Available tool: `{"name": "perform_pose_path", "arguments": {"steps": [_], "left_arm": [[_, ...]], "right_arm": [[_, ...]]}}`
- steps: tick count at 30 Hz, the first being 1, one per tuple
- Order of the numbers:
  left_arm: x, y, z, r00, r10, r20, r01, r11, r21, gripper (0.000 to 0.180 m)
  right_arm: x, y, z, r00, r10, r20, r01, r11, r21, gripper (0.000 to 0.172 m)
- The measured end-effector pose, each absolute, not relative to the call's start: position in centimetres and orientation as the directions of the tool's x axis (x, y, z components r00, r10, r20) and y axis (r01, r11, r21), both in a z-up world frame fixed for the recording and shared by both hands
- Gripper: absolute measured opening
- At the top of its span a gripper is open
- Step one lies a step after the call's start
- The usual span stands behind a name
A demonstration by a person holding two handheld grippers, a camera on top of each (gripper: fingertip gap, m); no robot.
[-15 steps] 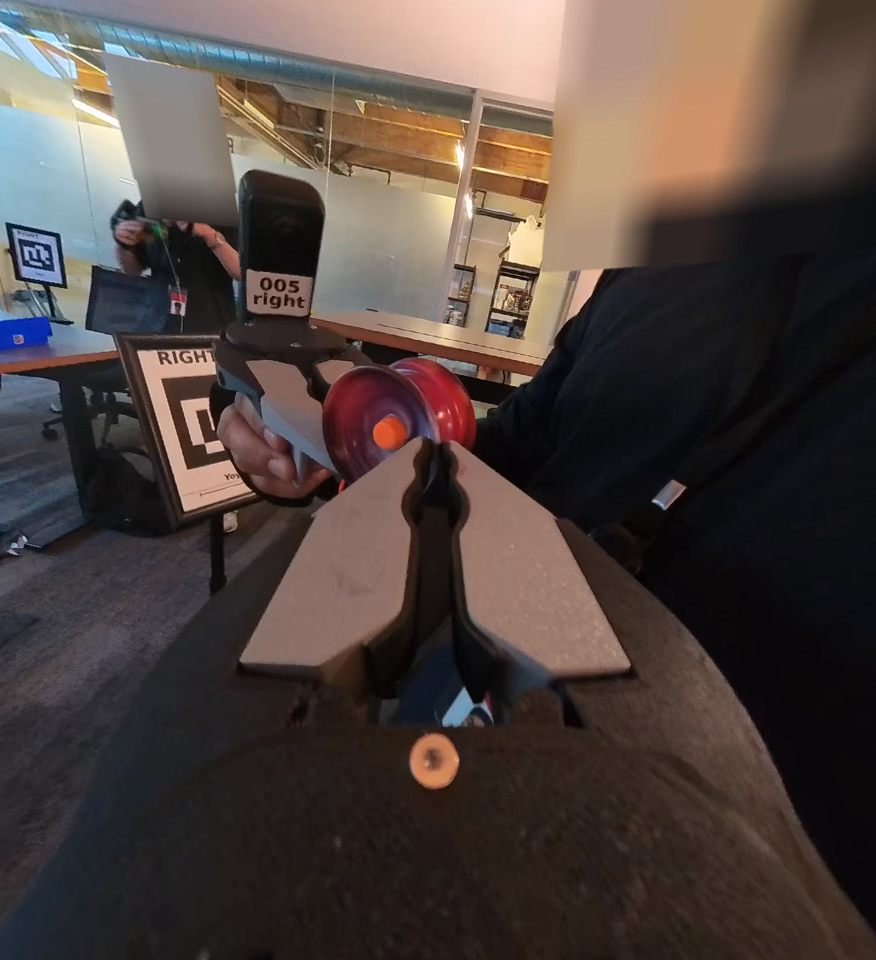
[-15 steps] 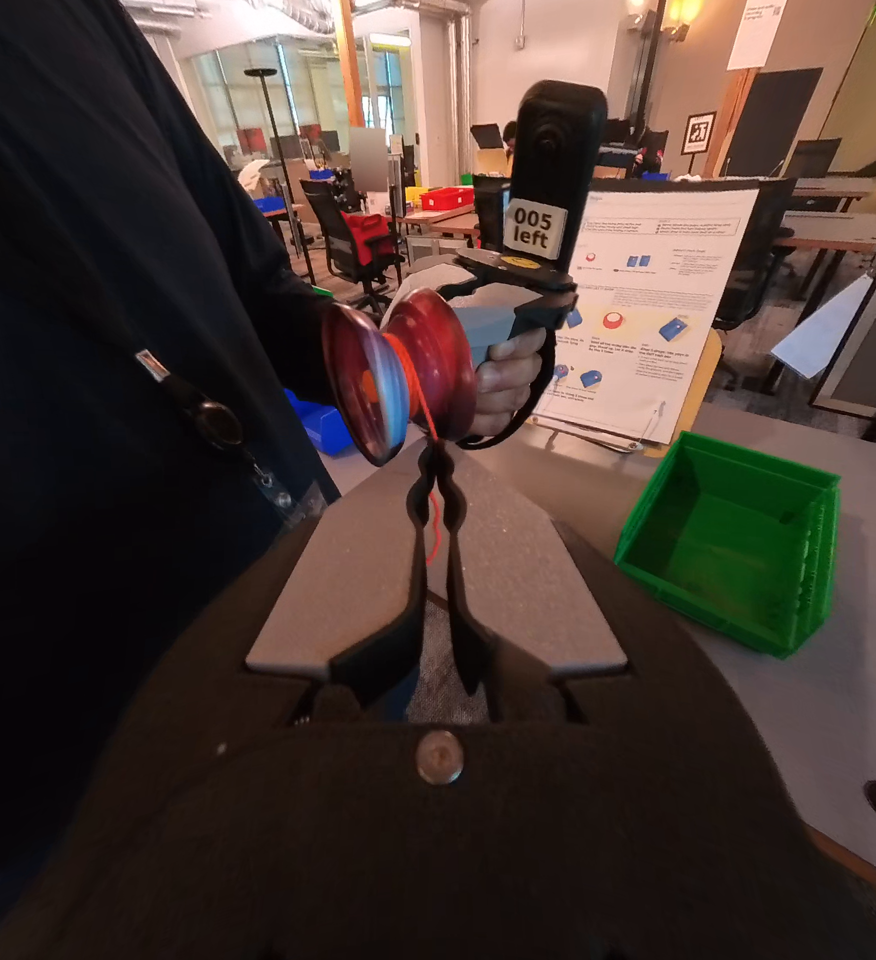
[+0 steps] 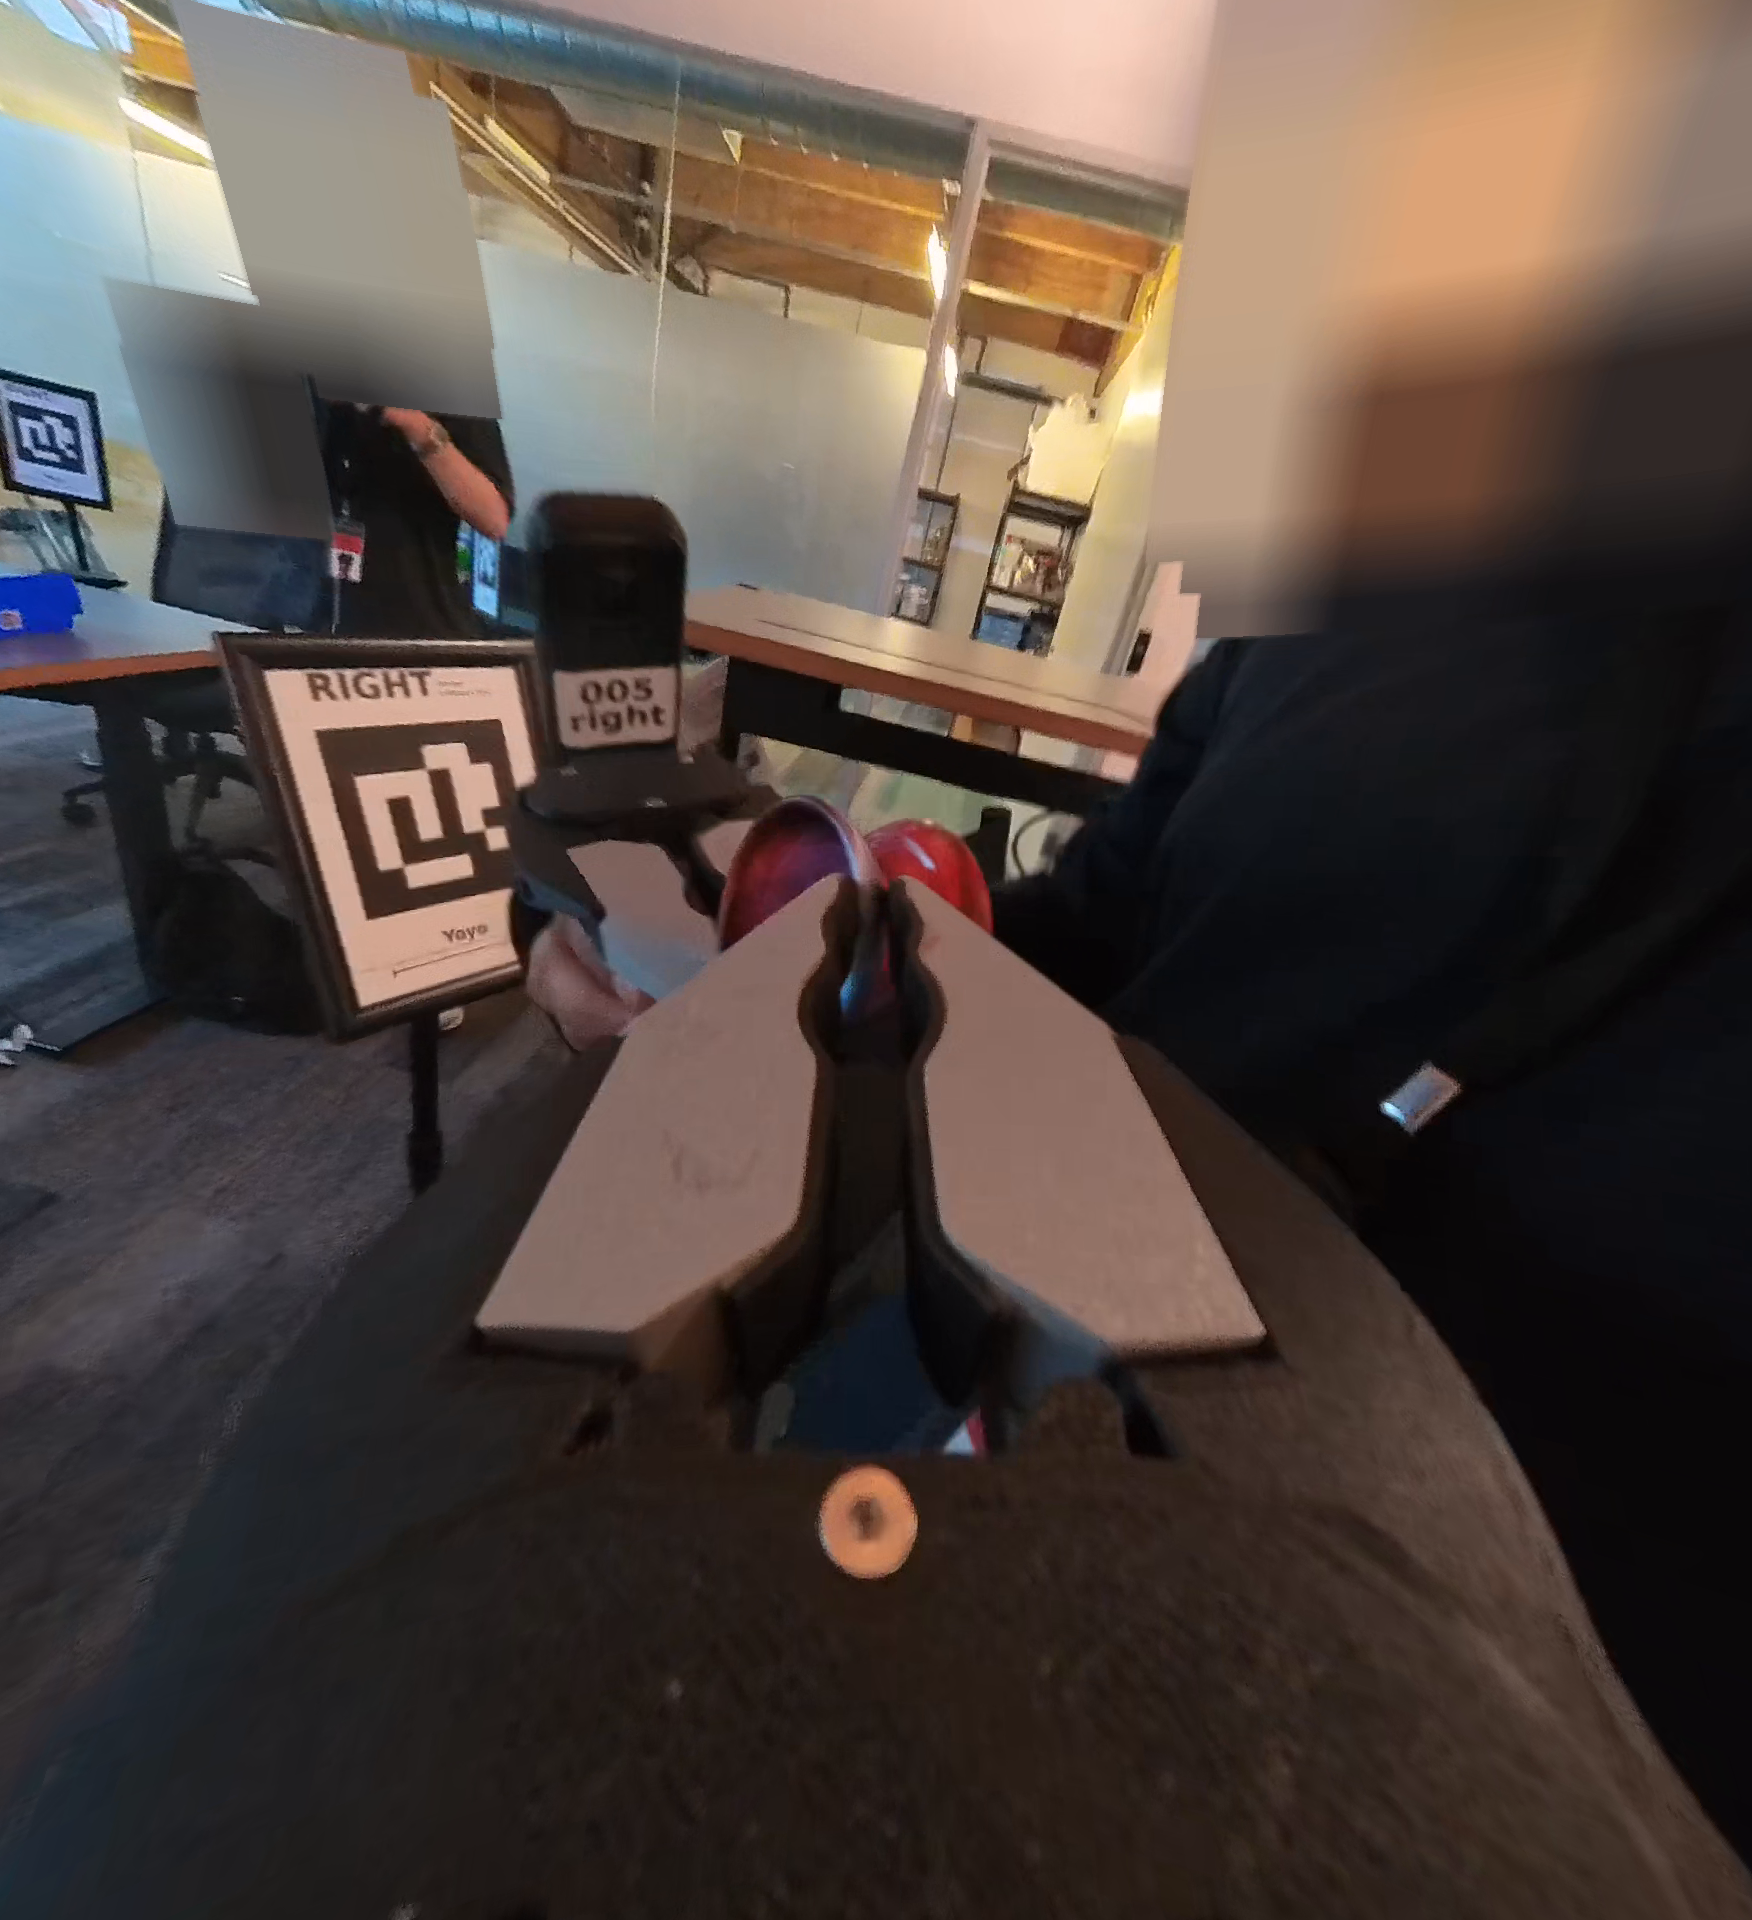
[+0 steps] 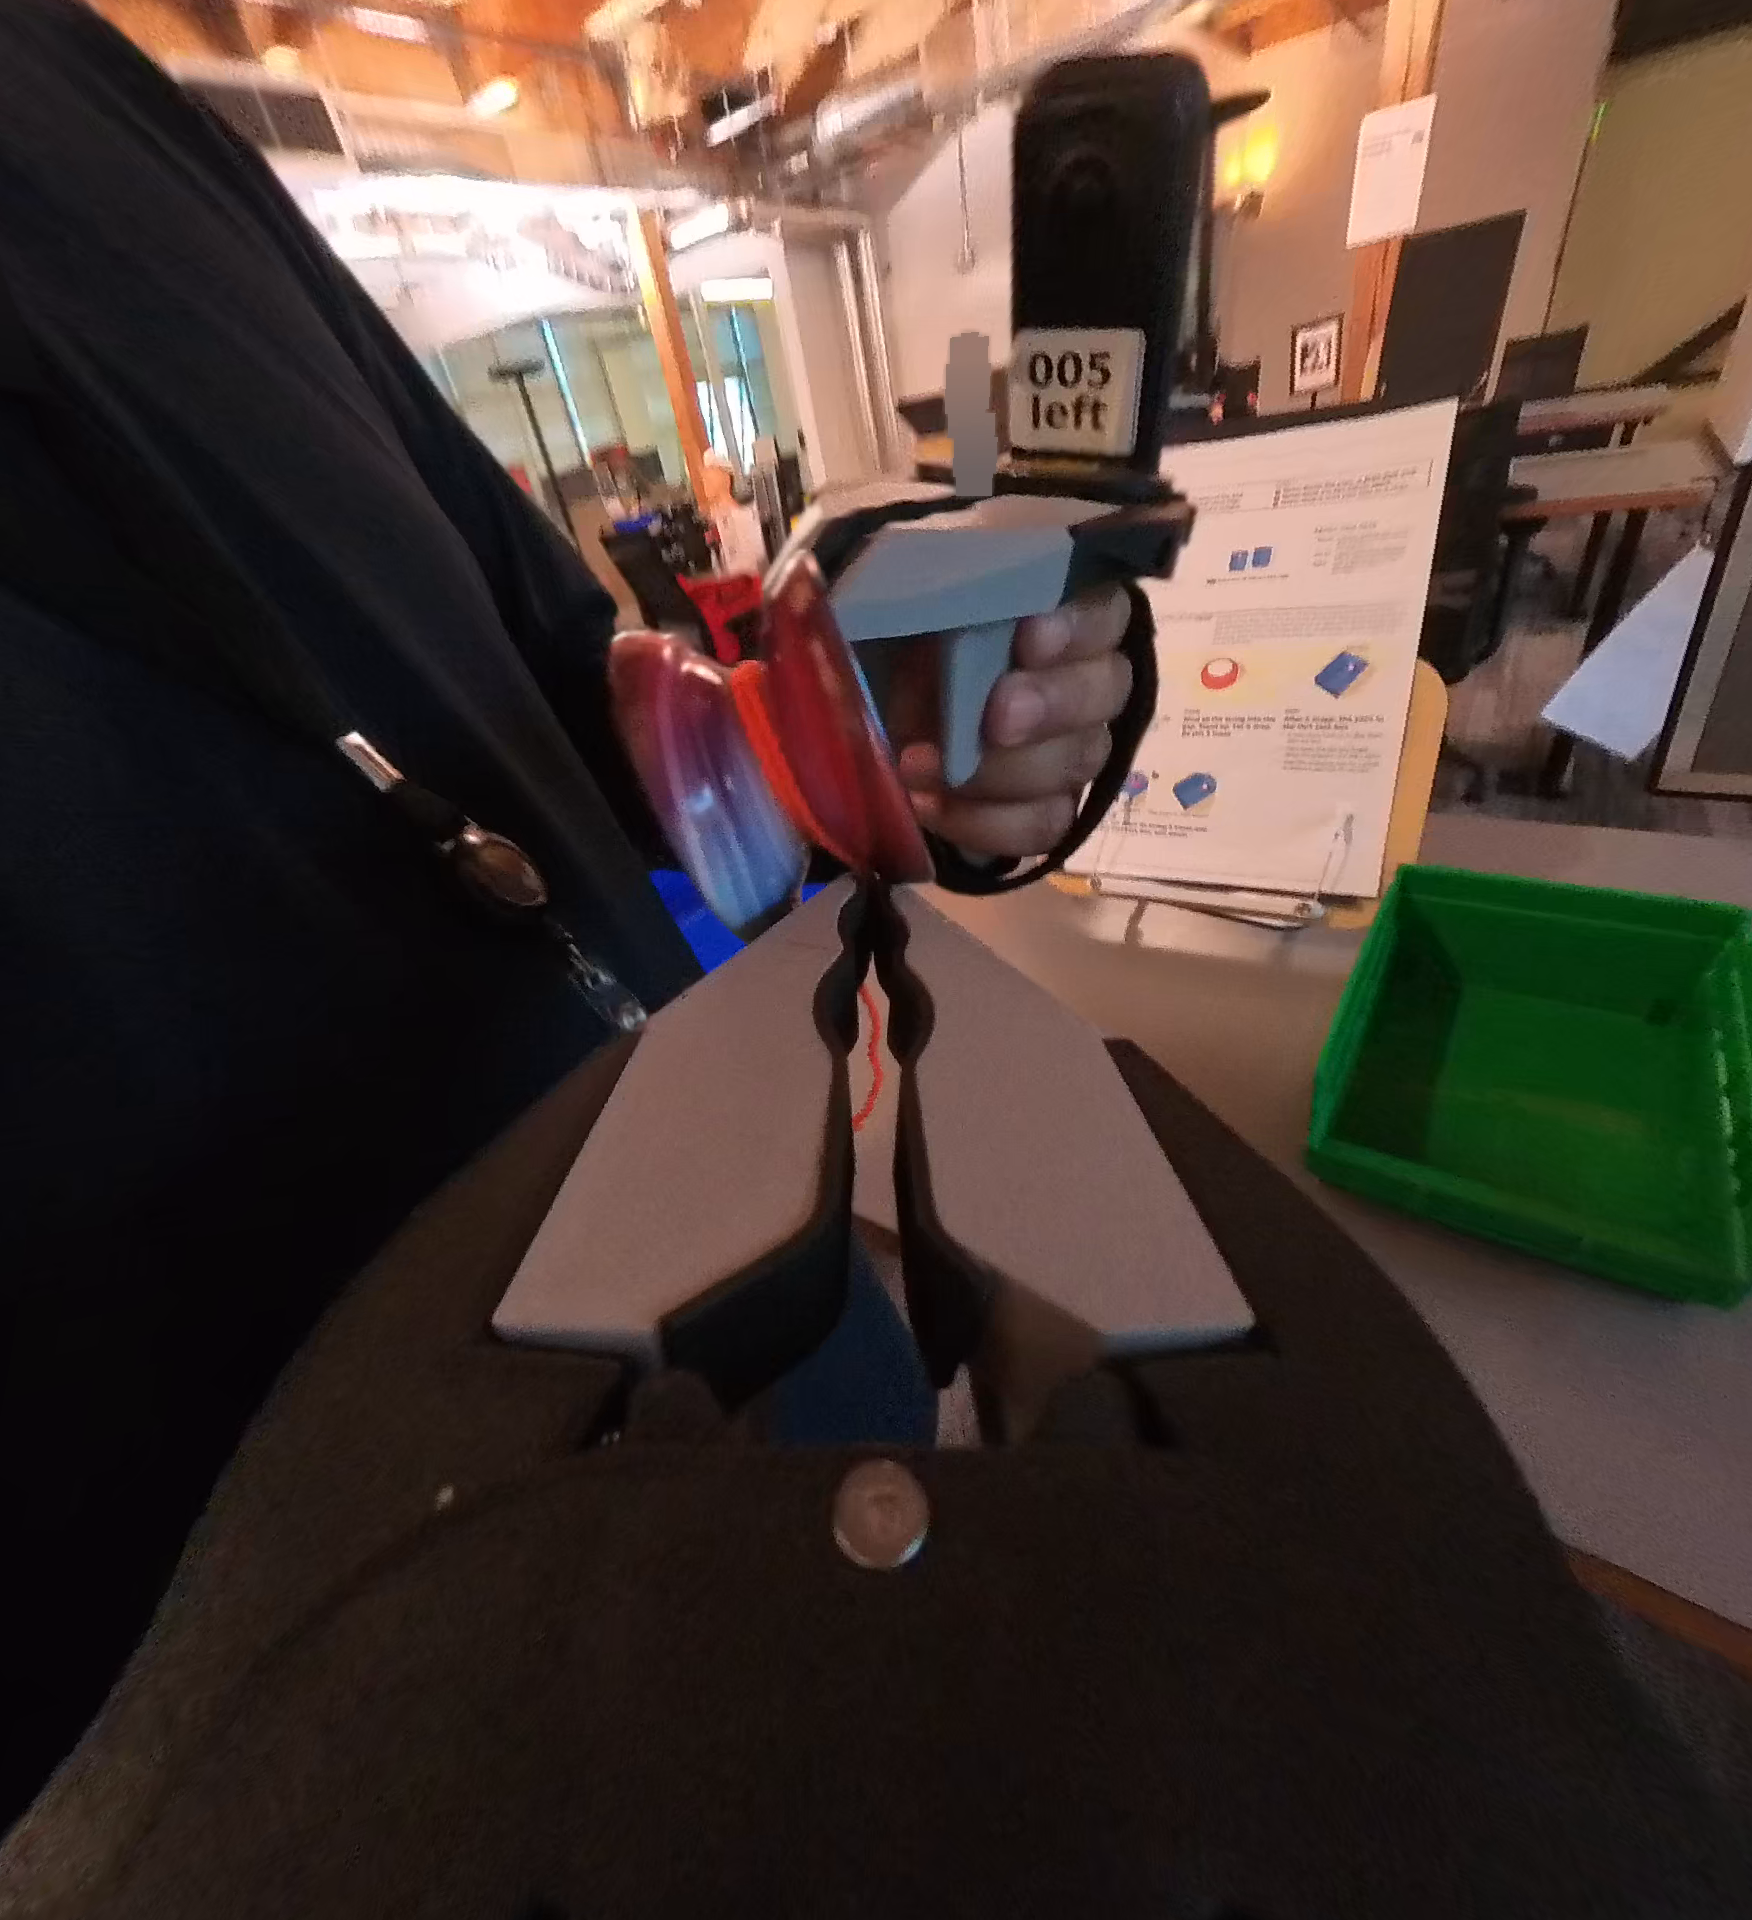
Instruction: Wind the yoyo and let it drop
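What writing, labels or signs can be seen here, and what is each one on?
I do not repeat wording; these things bear it:
White label on the right gripper, on its post: readable.
Second white label on the left gripper, on its post: readable.
Framed patterned sign: readable.
Farther patterned sign: too small.
Instruction sheet: blurred.
Wall paper: too small.

Both wrist cameras look closely along their own fingers, facing each other across the shared yoyo (image 3: 856,873).

The yoyo (image 4: 747,748) is glossy red plastic, wound with orange string (image 4: 763,727). Right of the hand-held gripper (image 4: 870,914), a shiny green plastic bin (image 4: 1558,1081) sits on the smooth matt bench (image 4: 1215,977).
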State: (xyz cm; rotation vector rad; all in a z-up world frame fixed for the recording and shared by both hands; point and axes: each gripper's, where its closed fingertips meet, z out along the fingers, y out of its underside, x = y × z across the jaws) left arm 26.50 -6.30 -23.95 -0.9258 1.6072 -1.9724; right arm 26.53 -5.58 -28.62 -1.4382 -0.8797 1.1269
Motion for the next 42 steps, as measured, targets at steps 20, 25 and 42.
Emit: {"name": "perform_pose_path", "arguments": {"steps": [20,25,42], "left_arm": [[36.6,-6.2,-22.1,-0.564,-0.691,0.452,-0.429,-0.223,-0.875,0.005],[37.2,-7.2,-22.3,-0.581,-0.654,0.484,-0.473,-0.212,-0.855,0.005],[38.6,-7.3,-22.2,-0.532,-0.731,0.427,-0.493,-0.143,-0.858,0.003]], "right_arm": [[30.4,-4.7,-26.5,0.503,0.836,-0.221,-0.368,-0.024,-0.93,0.0],[31.2,-4.8,-26.2,0.451,0.844,-0.292,-0.523,-0.015,-0.852,0.0],[30.7,-4.1,-25.7,0.502,0.833,-0.232,-0.483,0.048,-0.874,0.0]]}}
